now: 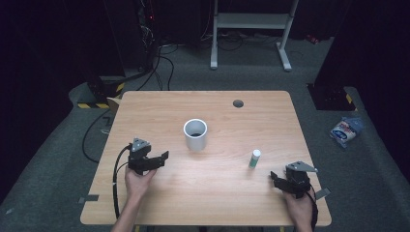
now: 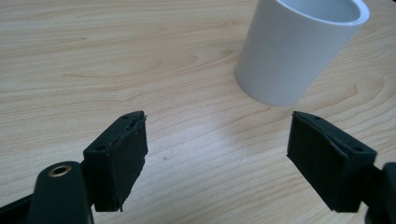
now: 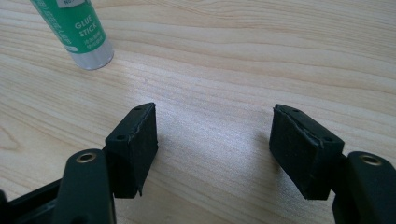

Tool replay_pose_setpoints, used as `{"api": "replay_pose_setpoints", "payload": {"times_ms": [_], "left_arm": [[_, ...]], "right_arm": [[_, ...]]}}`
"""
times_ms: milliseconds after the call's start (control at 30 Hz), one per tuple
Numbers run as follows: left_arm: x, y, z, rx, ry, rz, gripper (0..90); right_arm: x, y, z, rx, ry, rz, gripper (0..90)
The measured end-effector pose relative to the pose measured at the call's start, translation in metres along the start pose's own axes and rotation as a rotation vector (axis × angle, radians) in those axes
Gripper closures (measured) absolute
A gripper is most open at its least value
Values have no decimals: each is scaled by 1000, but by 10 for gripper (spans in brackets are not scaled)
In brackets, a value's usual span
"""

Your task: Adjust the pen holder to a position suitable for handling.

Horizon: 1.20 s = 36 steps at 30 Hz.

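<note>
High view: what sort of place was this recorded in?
Probably a lab or recording workspace, not a home: a bare wooden table on grey carpet, loose cables running to dark equipment behind, and a white metal stand at the back.

dark lab: floor cables (image 1: 162, 63), equipment stand (image 1: 251, 21)

one white cup (image 1: 195, 134), one glue stick (image 1: 255, 158)

Bare worktop (image 1: 159, 108) lies between both spread claws. A cup (image 1: 195, 134) stands ahead of the left claw (image 1: 152, 161); a glue stick (image 1: 254, 158) stands near the right claw (image 1: 278, 180).
</note>
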State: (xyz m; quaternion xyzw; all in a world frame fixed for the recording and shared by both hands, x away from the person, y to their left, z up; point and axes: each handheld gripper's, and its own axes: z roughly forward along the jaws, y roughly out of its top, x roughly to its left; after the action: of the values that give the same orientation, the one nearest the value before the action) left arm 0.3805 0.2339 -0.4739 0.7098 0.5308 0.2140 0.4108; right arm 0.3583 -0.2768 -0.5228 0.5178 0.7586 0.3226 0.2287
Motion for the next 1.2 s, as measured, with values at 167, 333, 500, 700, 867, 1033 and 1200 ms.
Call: {"api": "replay_pose_setpoints", "payload": {"times_ms": [167, 333, 500, 700, 867, 1033, 1200], "left_arm": [[1, 3, 0, -6, -20, -22, 209], [-4, 14, 1, -15, -24, 6, 207], [-7, 22, 5, -8, -40, 11, 205], [-13, 31, 13, -1, -57, 17, 203], [-20, 41, 22, 8, -73, 27, 220], [-24, 49, 26, 5, -75, 38, 231], [-28, 59, 33, 4, -72, 50, 233]], "right_arm": [[0, 0, 0, 2, -1, 2, 323], [0, 0, 0, 2, -1, 2, 323], [0, 0, 0, 0, 0, 0, 322], [0, 0, 0, 1, -1, 1, 322], [0, 0, 0, 1, -1, 1, 322], [0, 0, 0, 2, -1, 2, 322], [0, 0, 0, 2, -1, 3, 322]]}}
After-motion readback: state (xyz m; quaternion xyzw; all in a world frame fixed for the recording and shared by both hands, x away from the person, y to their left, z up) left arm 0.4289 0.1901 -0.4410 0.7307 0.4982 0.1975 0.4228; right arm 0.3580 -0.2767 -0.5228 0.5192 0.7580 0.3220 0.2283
